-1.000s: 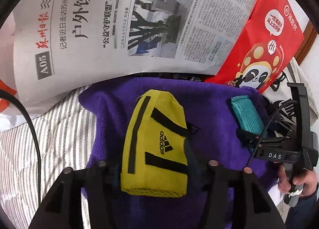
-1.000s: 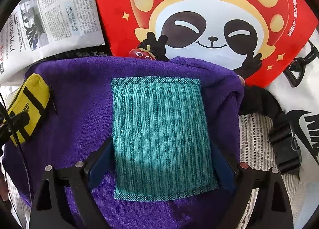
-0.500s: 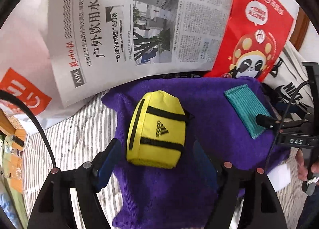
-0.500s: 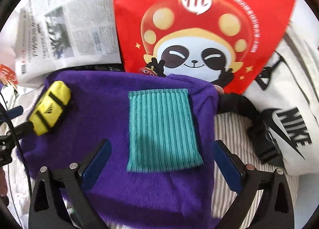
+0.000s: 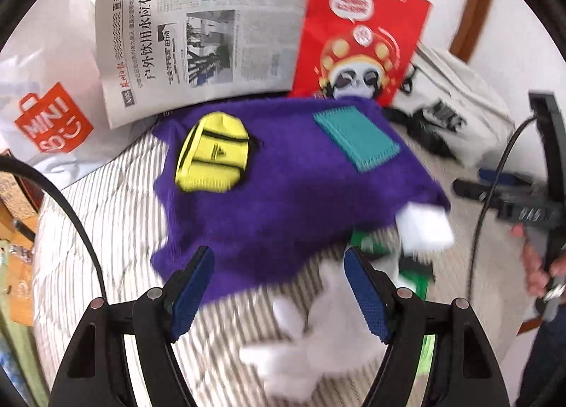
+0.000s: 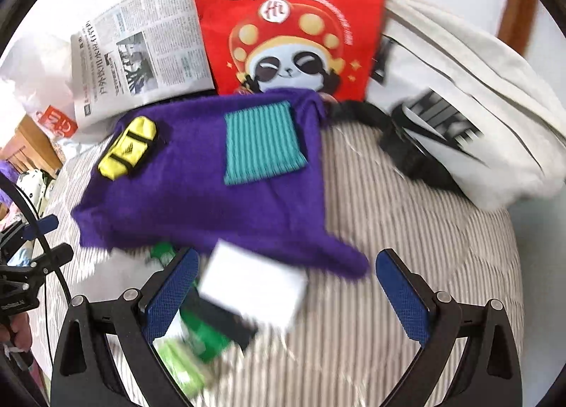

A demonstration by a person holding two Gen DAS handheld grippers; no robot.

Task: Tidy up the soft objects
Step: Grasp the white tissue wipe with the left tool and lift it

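A purple towel (image 5: 283, 191) (image 6: 198, 191) lies spread on the striped bed. On its left part rests a yellow pouch (image 5: 214, 155) (image 6: 127, 150), on its right part a teal cloth (image 5: 357, 139) (image 6: 261, 145). My left gripper (image 5: 279, 293) is open, pulled back over the towel's near edge, with a blurred white soft thing (image 5: 318, 329) below it. My right gripper (image 6: 283, 293) is open wide, hanging above a white box (image 6: 254, 290) and green packets (image 6: 198, 339) near the towel's front corner. Neither gripper holds anything.
Behind the towel lie a newspaper (image 5: 198, 42), a red panda bag (image 5: 357, 35) (image 6: 286, 17) and a white Nike bag (image 6: 460, 113). A white Miniso bag (image 5: 49, 124) sits at the left. A hand (image 5: 541, 265) holds the right gripper's handle.
Both grippers opened, let go of the yellow pouch and the teal cloth, and drew back and up. The pouch and cloth stay on the purple towel, now farther away.
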